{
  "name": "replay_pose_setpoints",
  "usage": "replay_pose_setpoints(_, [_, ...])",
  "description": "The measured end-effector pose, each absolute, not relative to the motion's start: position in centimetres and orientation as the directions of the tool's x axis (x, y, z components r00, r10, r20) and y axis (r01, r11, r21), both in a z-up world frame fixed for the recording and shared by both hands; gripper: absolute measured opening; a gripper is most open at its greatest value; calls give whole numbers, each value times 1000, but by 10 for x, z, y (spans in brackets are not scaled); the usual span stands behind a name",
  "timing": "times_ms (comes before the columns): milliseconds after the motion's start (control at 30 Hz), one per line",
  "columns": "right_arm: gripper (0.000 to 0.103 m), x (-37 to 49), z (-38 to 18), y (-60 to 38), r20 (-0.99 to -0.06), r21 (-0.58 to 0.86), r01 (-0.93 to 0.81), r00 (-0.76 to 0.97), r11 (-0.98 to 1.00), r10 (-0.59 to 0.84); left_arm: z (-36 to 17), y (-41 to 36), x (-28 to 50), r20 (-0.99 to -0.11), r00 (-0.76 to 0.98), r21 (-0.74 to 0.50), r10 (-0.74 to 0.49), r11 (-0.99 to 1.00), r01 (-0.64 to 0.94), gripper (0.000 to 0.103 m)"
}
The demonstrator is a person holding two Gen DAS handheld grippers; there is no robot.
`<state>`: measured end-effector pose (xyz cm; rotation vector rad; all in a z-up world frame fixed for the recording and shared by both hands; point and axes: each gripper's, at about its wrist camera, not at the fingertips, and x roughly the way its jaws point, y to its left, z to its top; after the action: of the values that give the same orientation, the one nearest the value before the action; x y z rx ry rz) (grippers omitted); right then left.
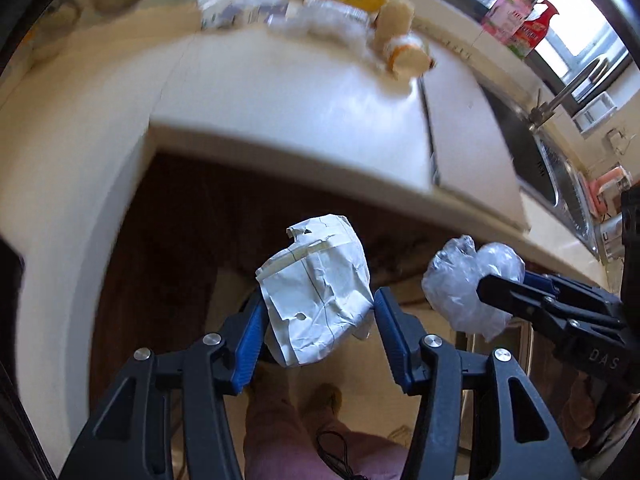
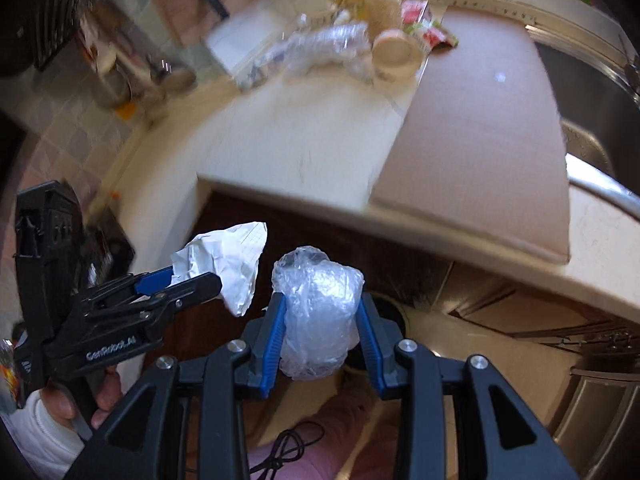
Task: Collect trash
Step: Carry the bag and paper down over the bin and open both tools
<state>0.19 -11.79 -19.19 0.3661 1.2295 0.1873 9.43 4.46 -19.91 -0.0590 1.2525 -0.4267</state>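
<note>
With the left claw (image 1: 320, 312) clamping a crumpled white paper wad (image 1: 316, 288) and the right claw (image 2: 322, 320) squeezing a balled clear plastic wrap (image 2: 318, 312) beyond the bench (image 1: 280, 120) edge, either light, springy bundle could slip free.

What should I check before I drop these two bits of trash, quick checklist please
1. Left gripper holds the crumpled paper: ok, pads on both sides.
2. Right gripper holds the plastic wrap ball: ok.
3. Both loads clear of the countertop edge: ok.
4. Grippers apart from each other: ok.
5. Bin below the grippers: cannot tell.
6. Counter cleared: not ok, clutter pile at the back.
</note>
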Motion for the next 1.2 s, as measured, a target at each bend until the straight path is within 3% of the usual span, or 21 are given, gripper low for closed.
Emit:
replay_pose_setpoints(233, [36,7,-292,-106,-908,408,122,160,905,388,-287,54,72,-933,187,-261,-309,935,240,54])
replay_pose_setpoints(467, [42,21,-389,-96,-934,356,180,76,917,348,-367,68,73,-948,139,-249,-285,941,231,62])
replay_pose_setpoints(633, [52,17,-433,-102,-918,386,314,38,868,394,-398,87,79,-959,105,-239,-262,953,187,79])
replay_pose_setpoints(767, [68,11,-428,-105,-916,398,321,82,860,393,-393,86,76,-967,165,-163,-196,968,191,79])
replay_pose_setpoints(1000, [69,10,-386,-98,-912,408,262,151,875,381,-361,88,78,-960,177,-187,-218,967,175,79])
replay_pose_setpoints(1200, [69,5,-327,-98,-892,435,210,231,876,388,-303,79,76,-952,221,-172,-212,967,186,79])
